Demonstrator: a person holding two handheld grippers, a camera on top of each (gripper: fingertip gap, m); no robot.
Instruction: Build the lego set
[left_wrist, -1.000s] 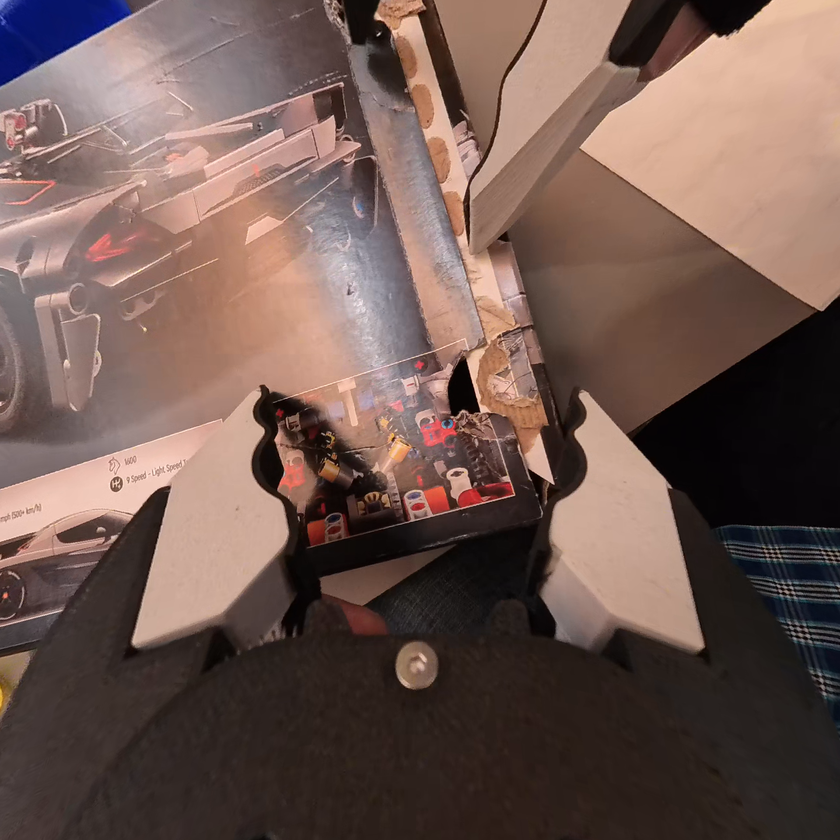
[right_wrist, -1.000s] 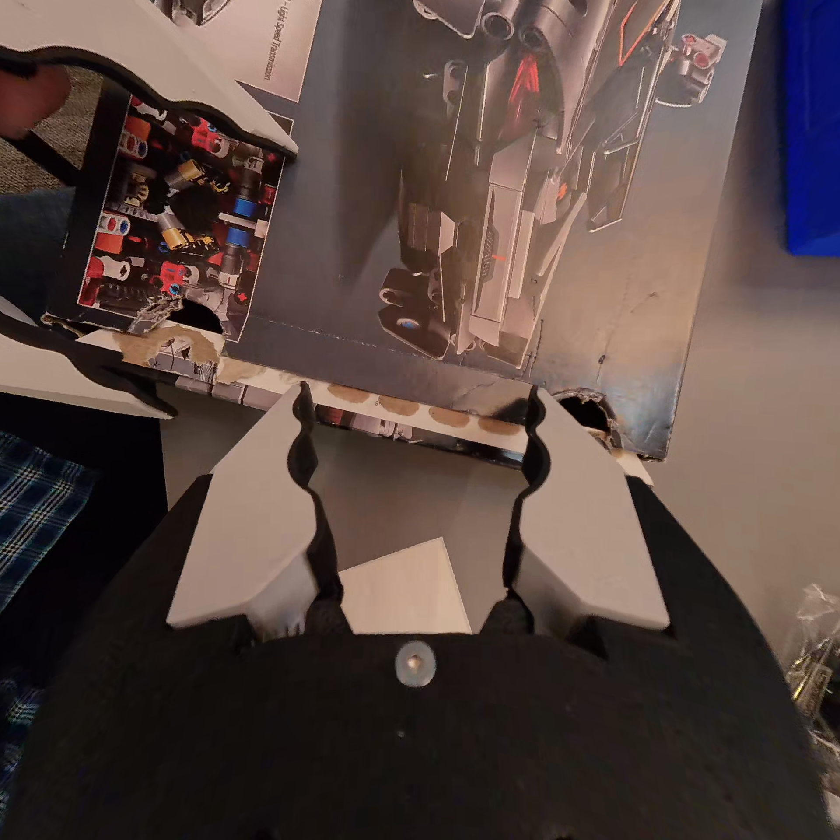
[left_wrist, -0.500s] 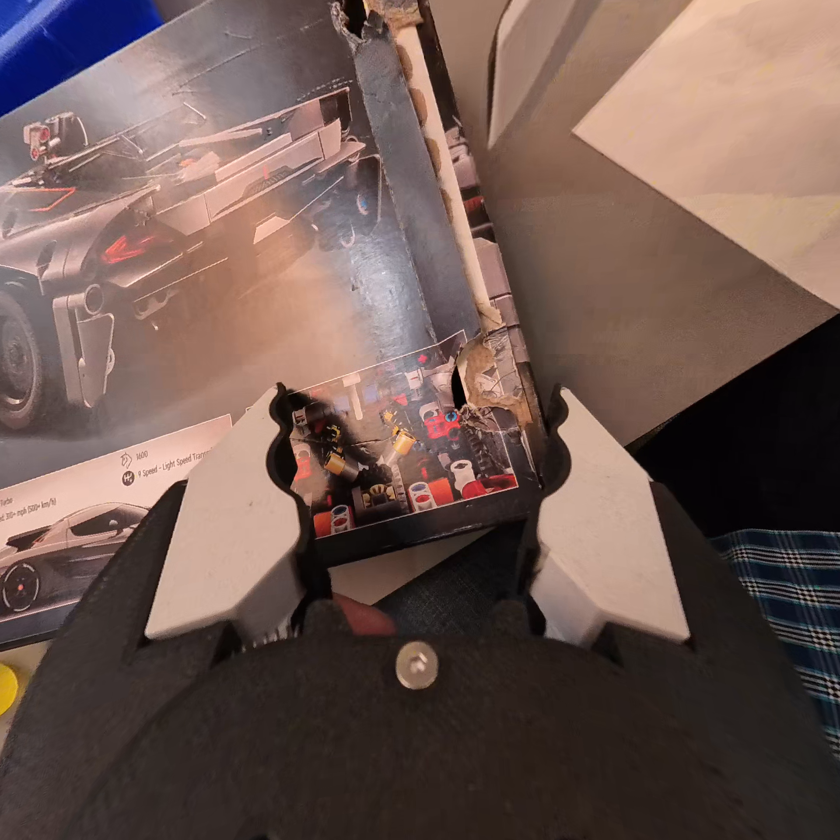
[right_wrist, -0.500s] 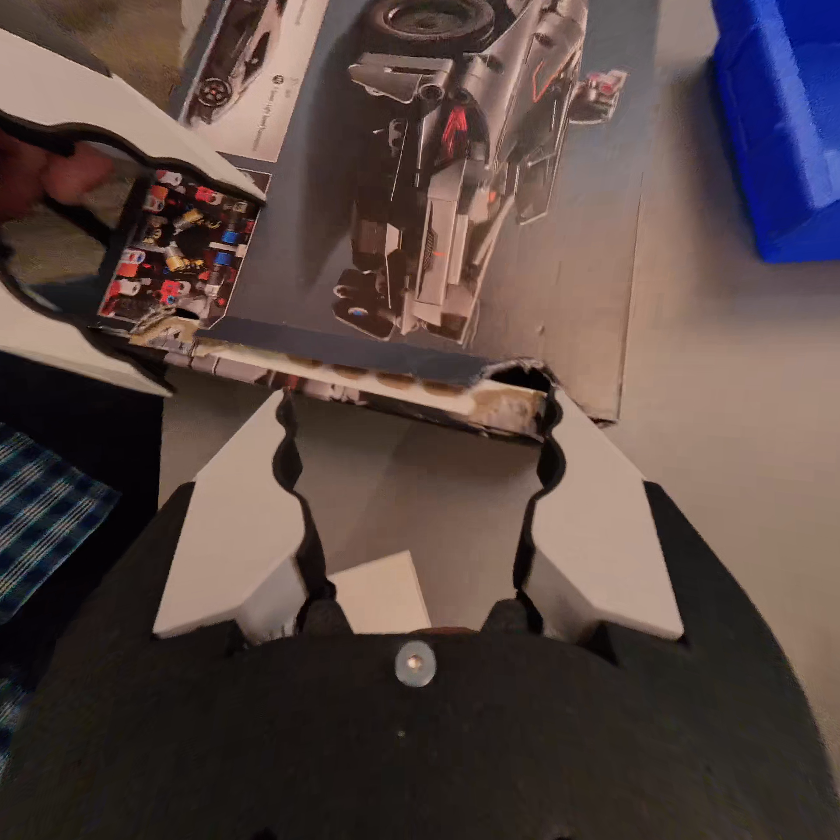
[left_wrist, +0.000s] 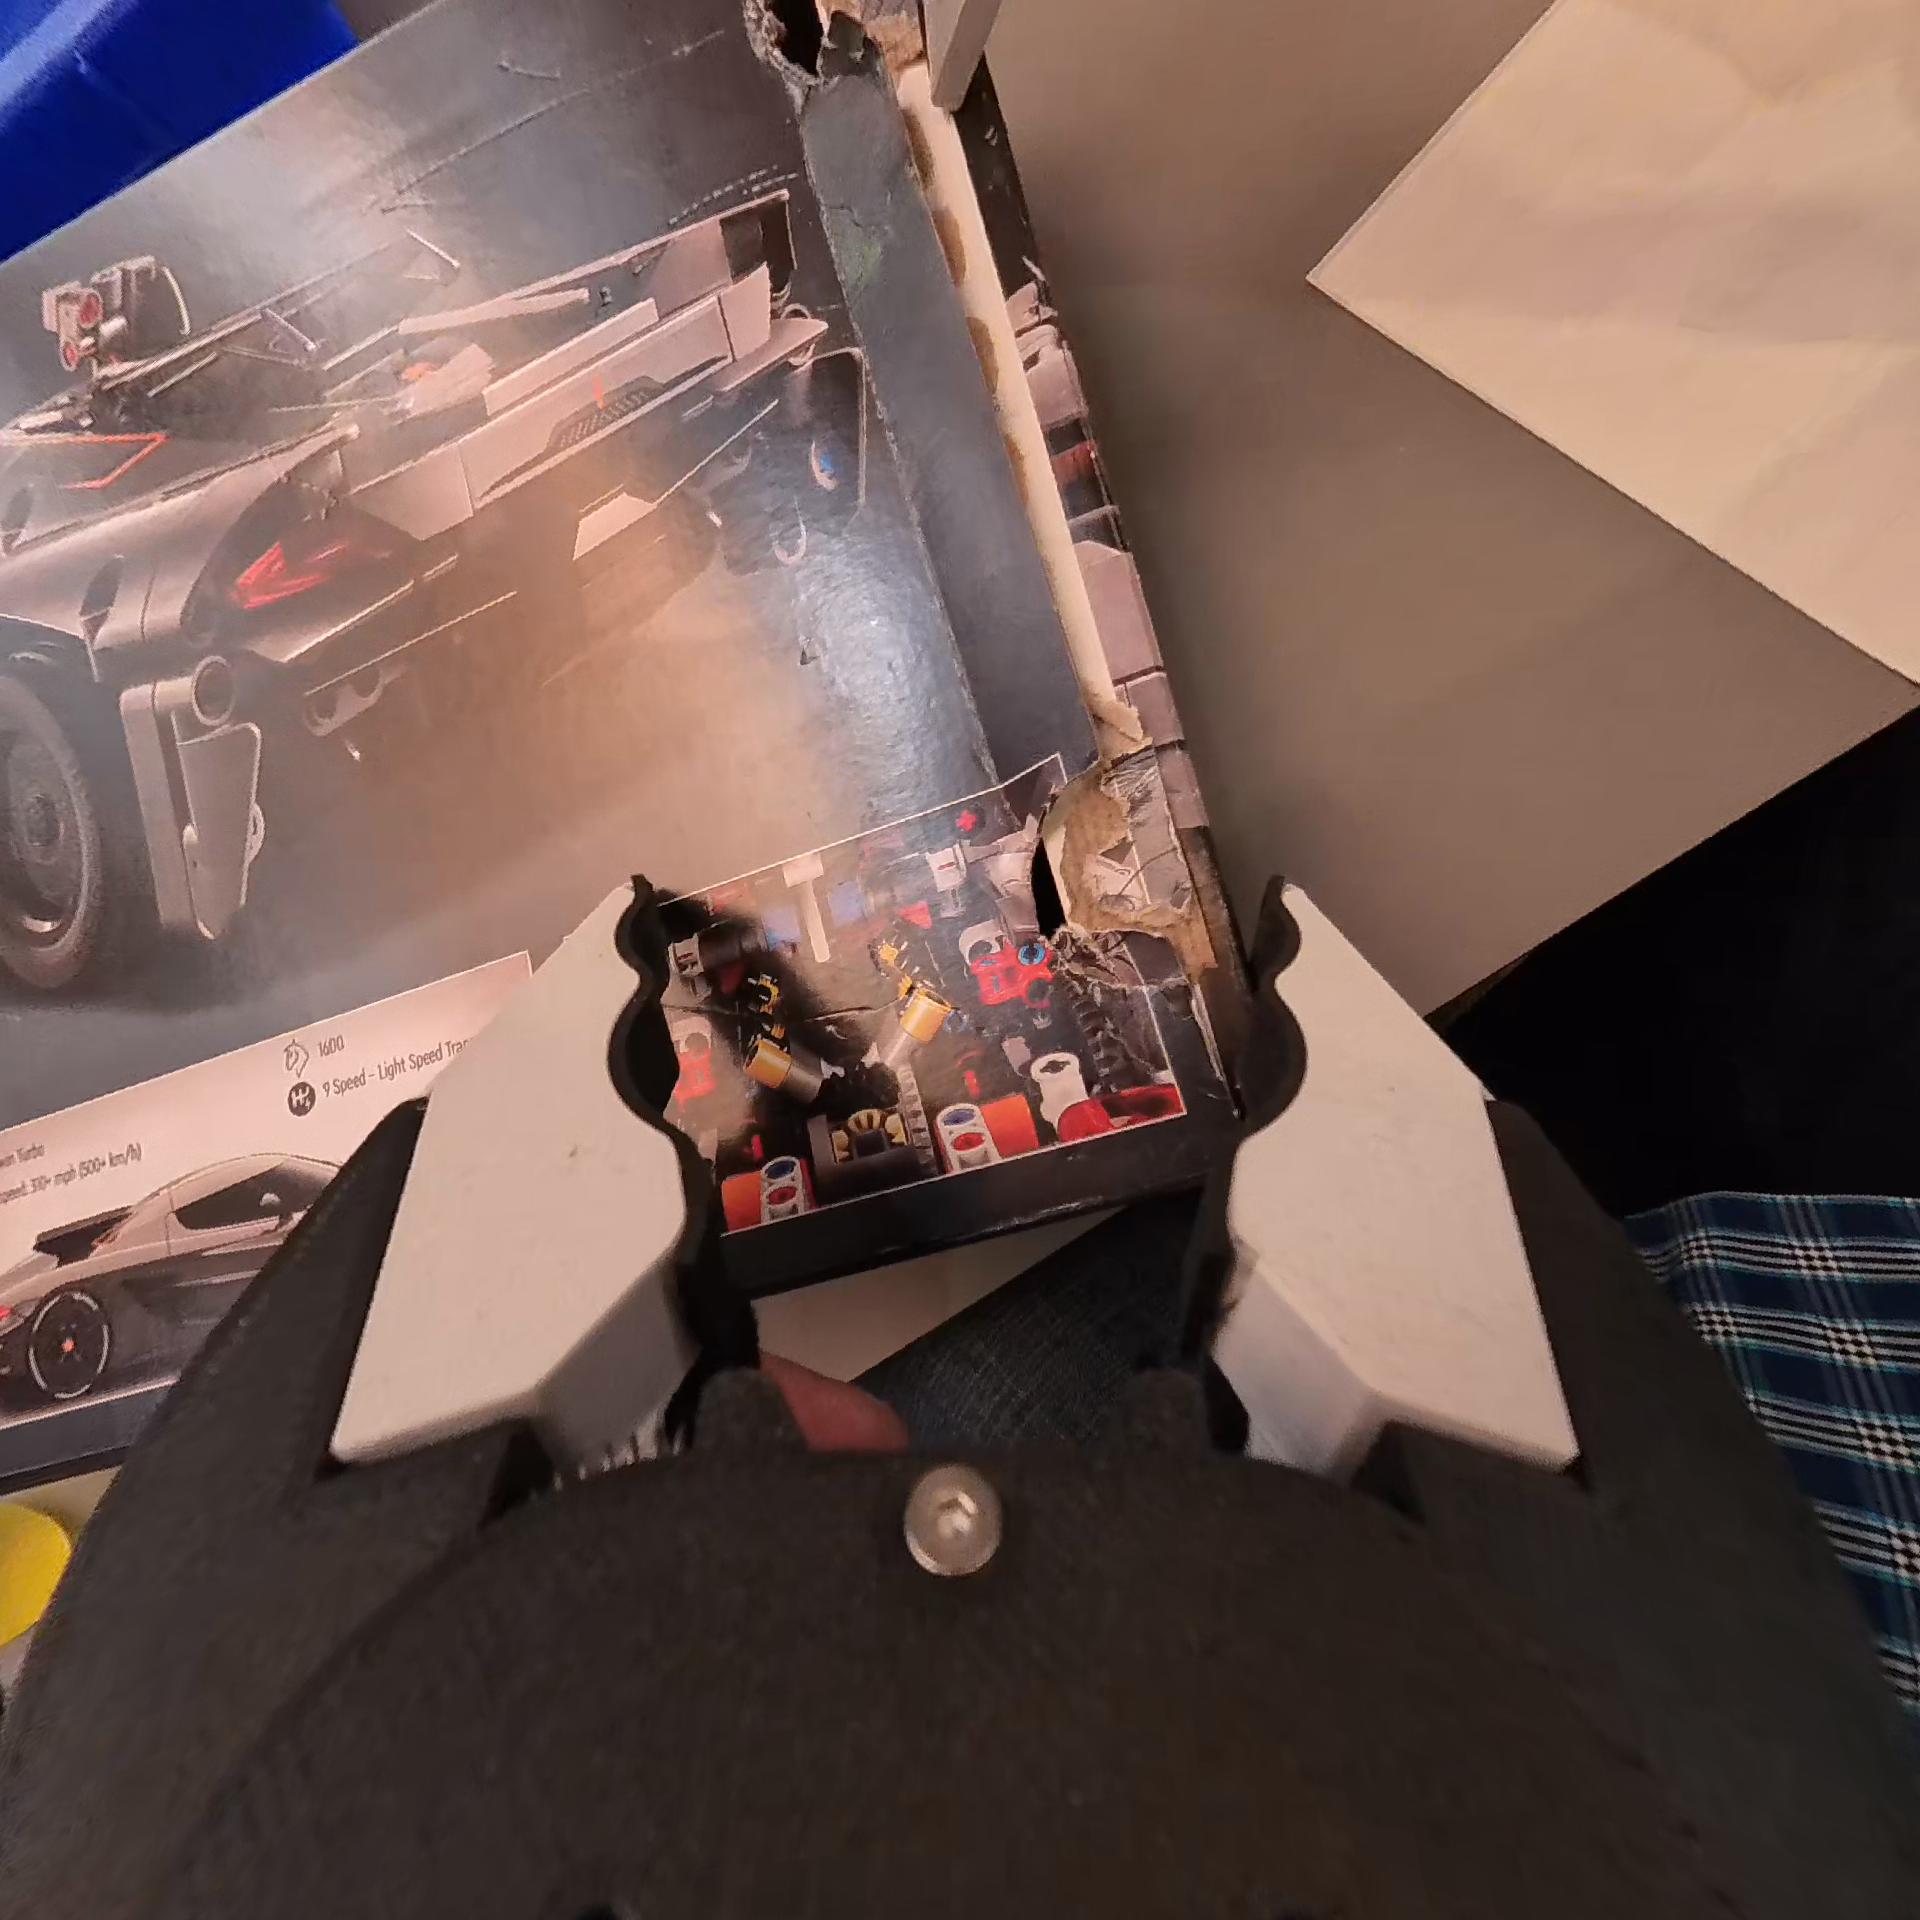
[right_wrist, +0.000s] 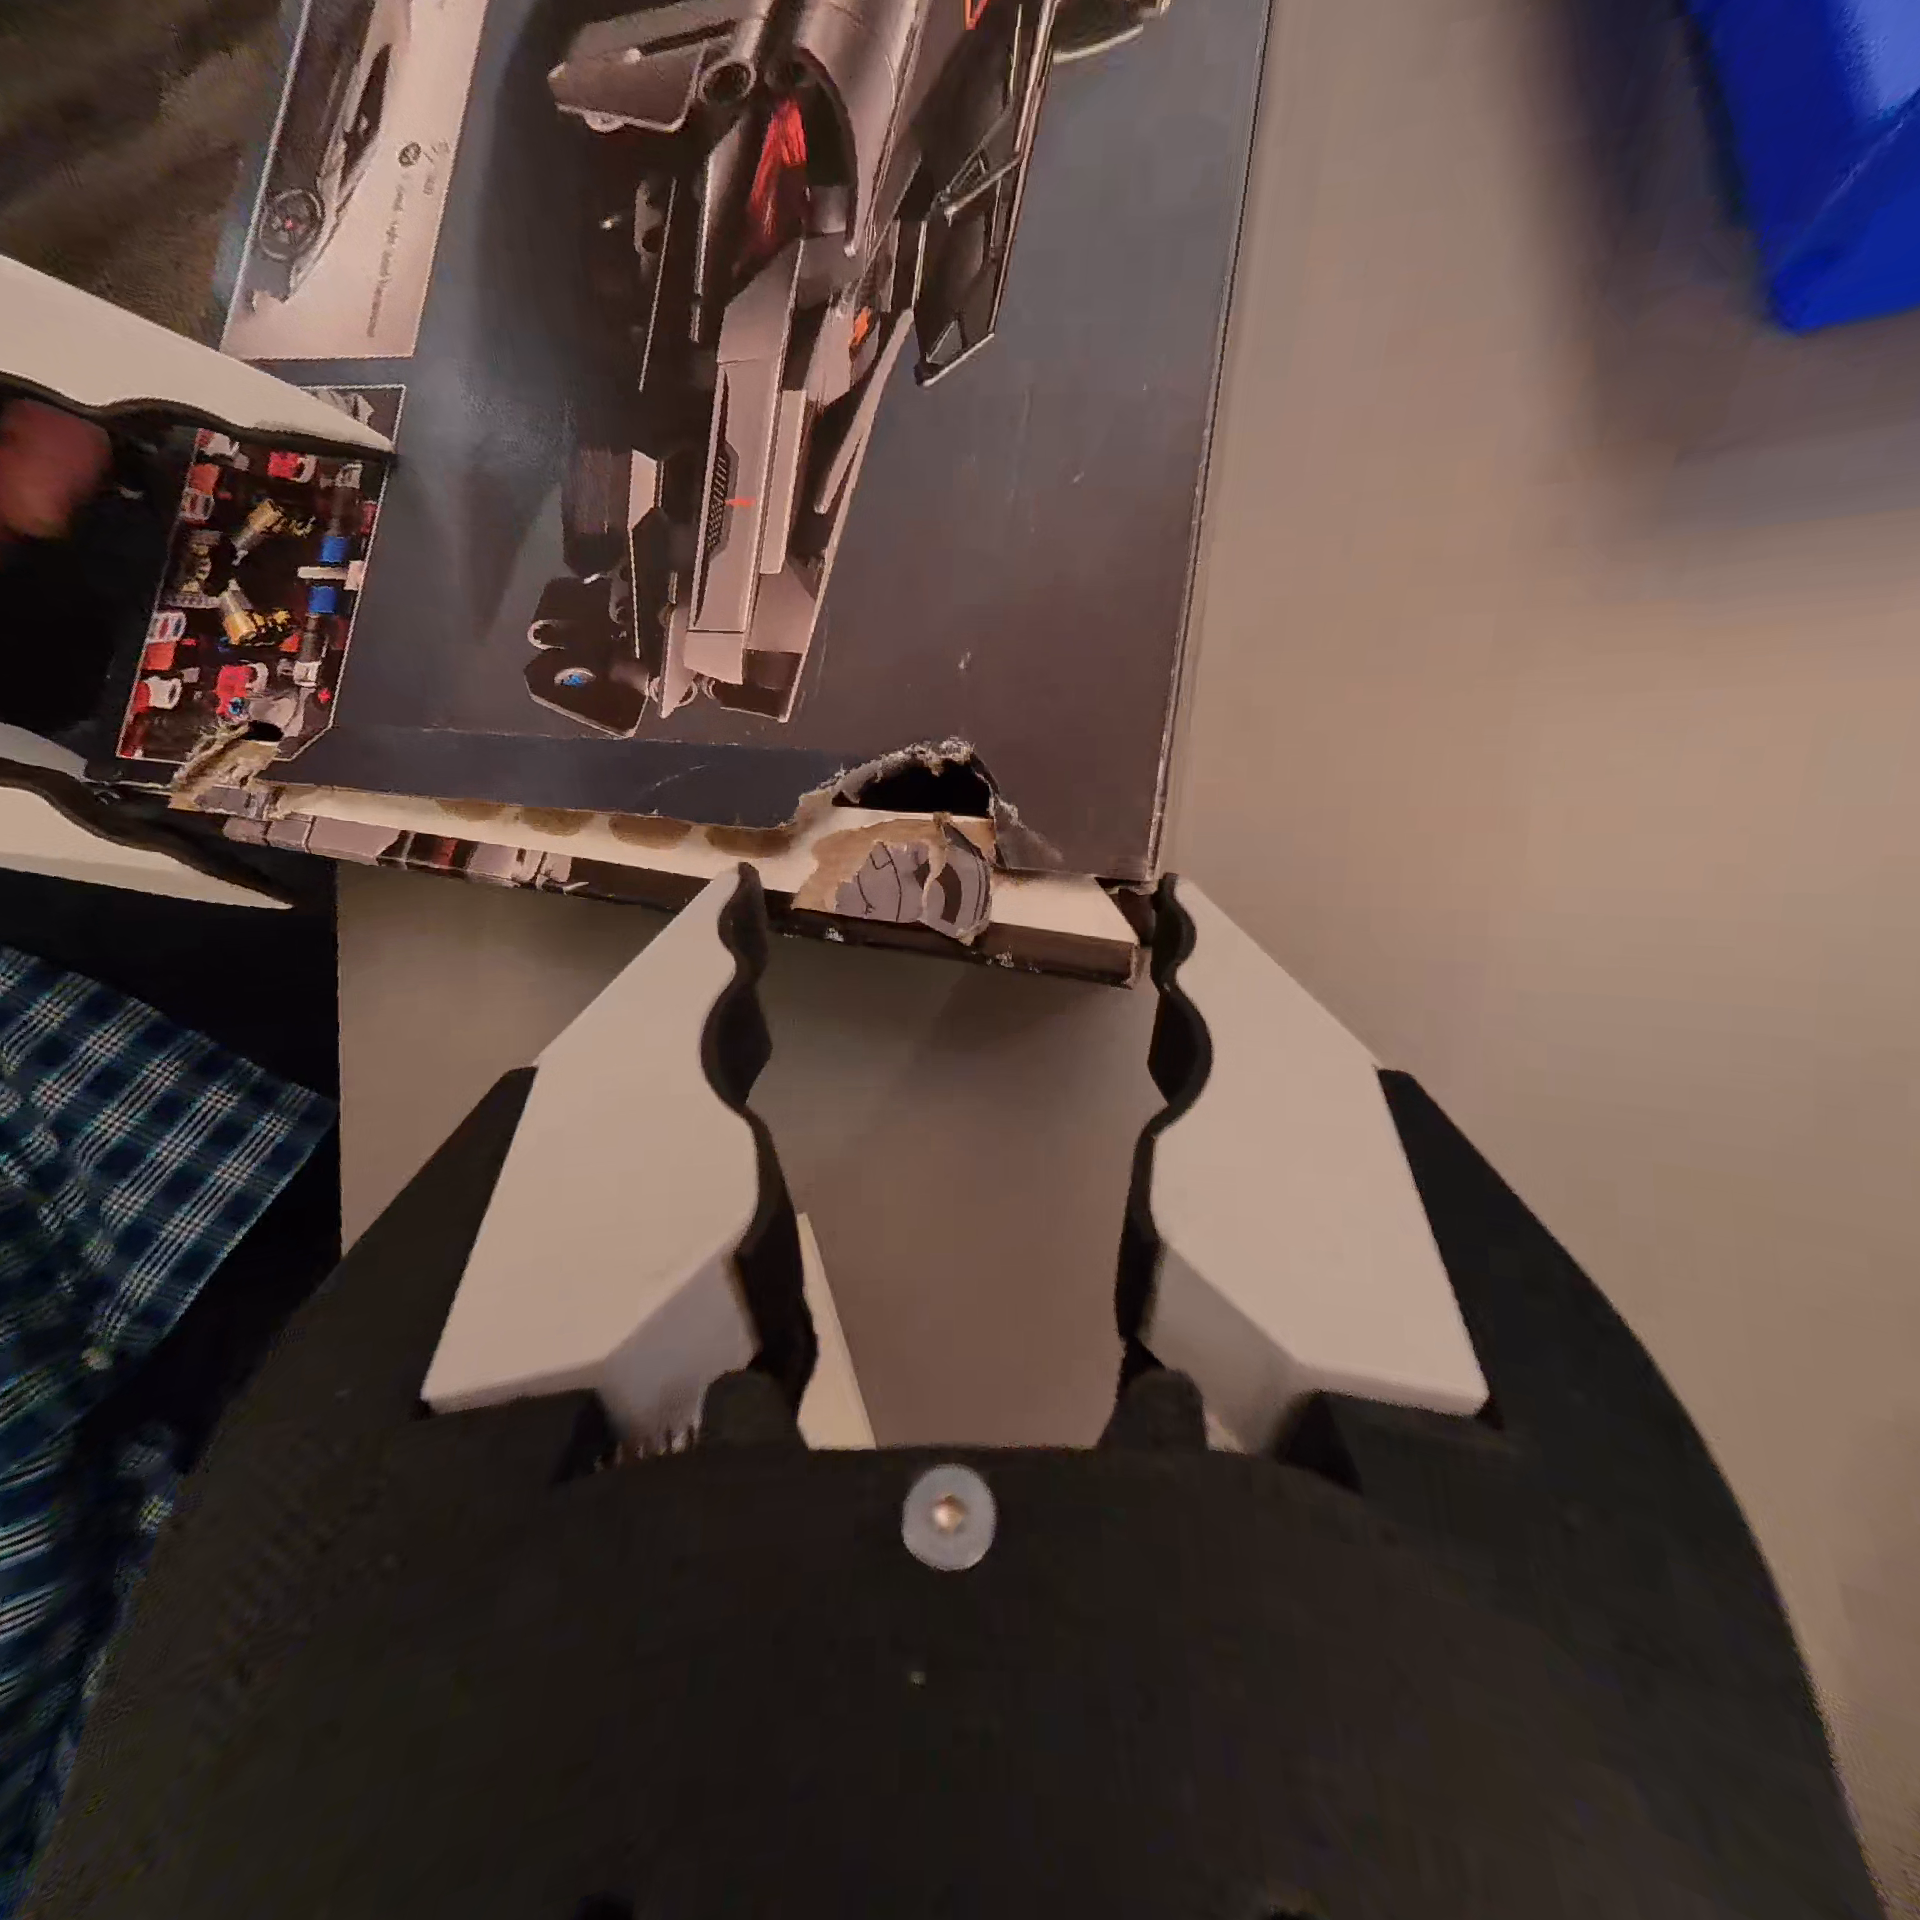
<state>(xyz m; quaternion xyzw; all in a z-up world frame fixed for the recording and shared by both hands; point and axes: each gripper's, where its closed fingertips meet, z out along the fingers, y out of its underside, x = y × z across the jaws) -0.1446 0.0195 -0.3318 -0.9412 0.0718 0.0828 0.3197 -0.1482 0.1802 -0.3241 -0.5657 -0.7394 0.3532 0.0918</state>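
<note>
A: At nine o'clock of the right wrist view, the left gripper (right_wrist: 156, 665) straddles the lego box (right_wrist: 1039, 582) corner, jaws wide, pinching nothing.

B: And the box?

A: Flat on the grey table (right_wrist: 1558, 935), blue bin (right_wrist: 1829, 156) at one o'clock.

B: What changed?

A: The right gripper (right_wrist: 951, 920), jaws wide and empty, has slid right along the torn flap (right_wrist: 914, 883) to twelve o'clock. Probably opening comes next; building hasn't started.
</note>
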